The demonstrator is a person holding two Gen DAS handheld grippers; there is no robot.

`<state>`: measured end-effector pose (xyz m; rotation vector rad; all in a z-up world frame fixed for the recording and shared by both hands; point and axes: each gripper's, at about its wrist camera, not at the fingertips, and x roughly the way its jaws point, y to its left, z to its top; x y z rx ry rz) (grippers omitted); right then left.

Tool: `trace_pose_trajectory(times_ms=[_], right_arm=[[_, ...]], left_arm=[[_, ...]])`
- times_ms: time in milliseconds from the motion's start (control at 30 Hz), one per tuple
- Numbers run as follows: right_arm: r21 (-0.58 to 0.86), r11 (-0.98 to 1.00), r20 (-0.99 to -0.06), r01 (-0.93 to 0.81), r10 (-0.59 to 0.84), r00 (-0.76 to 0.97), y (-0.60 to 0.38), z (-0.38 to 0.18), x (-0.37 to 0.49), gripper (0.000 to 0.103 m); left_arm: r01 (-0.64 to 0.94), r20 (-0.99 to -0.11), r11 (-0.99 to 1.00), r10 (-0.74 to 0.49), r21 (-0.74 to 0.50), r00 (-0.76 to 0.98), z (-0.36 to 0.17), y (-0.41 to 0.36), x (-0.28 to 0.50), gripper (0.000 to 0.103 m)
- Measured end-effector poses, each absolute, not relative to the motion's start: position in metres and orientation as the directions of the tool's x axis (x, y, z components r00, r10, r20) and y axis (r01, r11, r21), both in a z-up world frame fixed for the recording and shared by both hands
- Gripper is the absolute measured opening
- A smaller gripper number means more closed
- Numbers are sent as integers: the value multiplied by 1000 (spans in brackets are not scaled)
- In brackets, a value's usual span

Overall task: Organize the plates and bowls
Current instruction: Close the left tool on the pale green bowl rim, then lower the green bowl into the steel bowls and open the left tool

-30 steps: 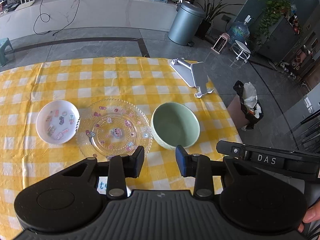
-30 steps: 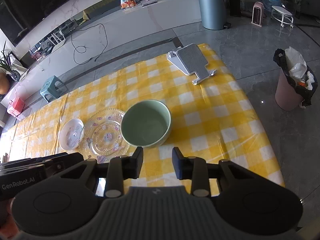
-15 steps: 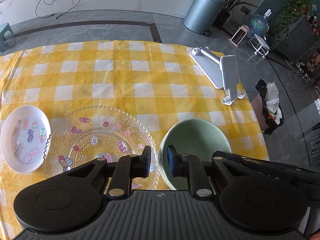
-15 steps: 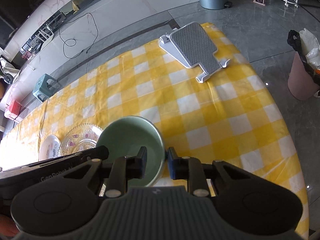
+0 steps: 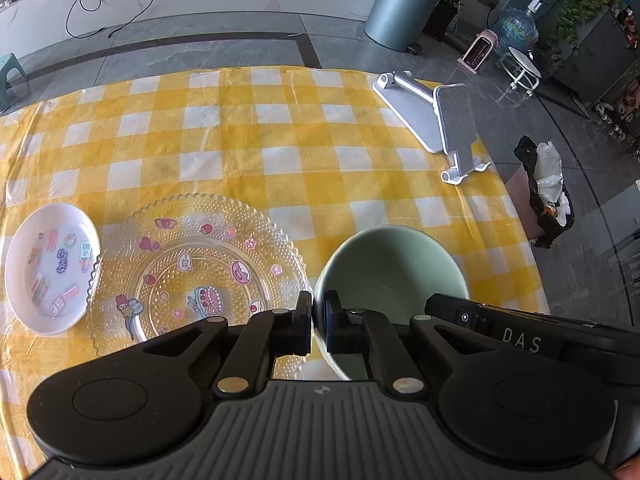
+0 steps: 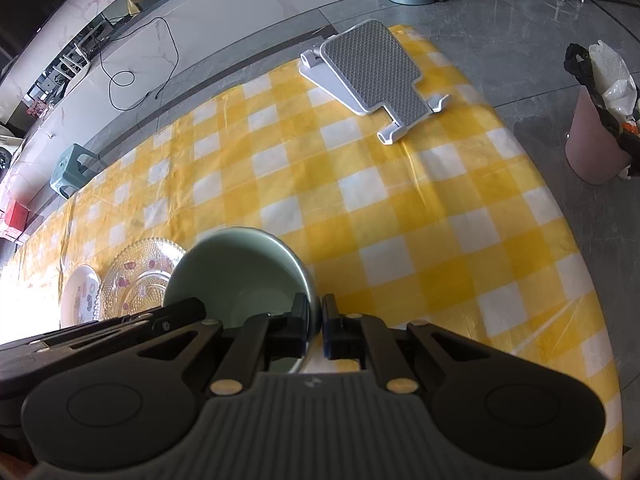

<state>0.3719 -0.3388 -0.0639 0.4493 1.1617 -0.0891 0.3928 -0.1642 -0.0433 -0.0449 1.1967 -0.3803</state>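
The green bowl (image 5: 394,264) sat empty, the glass plate (image 5: 192,268) at its nine o'clock. Both tongs angled steeply down: left gripper (image 5: 318,322) pinched its left rim, right gripper (image 6: 315,326) its right rim.

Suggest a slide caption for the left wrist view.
Left tongs pinch the green bowl rim beside a glass plate on yellow checked cloth.

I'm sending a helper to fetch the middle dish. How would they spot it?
On the yellow checked tablecloth, three dishes sit in a row along the near edge. The one wanted is the clear glass plate, between the small white dish and the green bowl. It alone is see-through, with a beaded rim and cartoon stickers.
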Motion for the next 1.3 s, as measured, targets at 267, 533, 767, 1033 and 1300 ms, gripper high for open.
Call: trace_pose_trajectory(times_ms=[267, 533, 767, 1033, 1300], right_arm=[[304, 904, -902, 300, 171, 397, -321, -34, 333, 4], [298, 925, -897, 236, 187, 400, -280, 14, 280, 4], [320, 937, -881, 138, 241, 408, -225, 47, 227, 4], [357, 934, -859, 31, 315, 403, -159, 58, 176, 4], [341, 939, -874, -53, 337, 350, -99, 45, 160, 4]], left_arm=[[258, -904, 940, -298, -223, 306, -12, -146, 355, 6], [247, -911, 950, -267, -192, 316, 30, -112, 299, 6], [190, -913, 965, -236, -181, 333, 66, -55, 245, 6], [130, -910, 977, -203, -166, 362, 85, 11, 187, 7], [43, -918, 981, -193, -190, 347, 69, 69, 163, 7]])
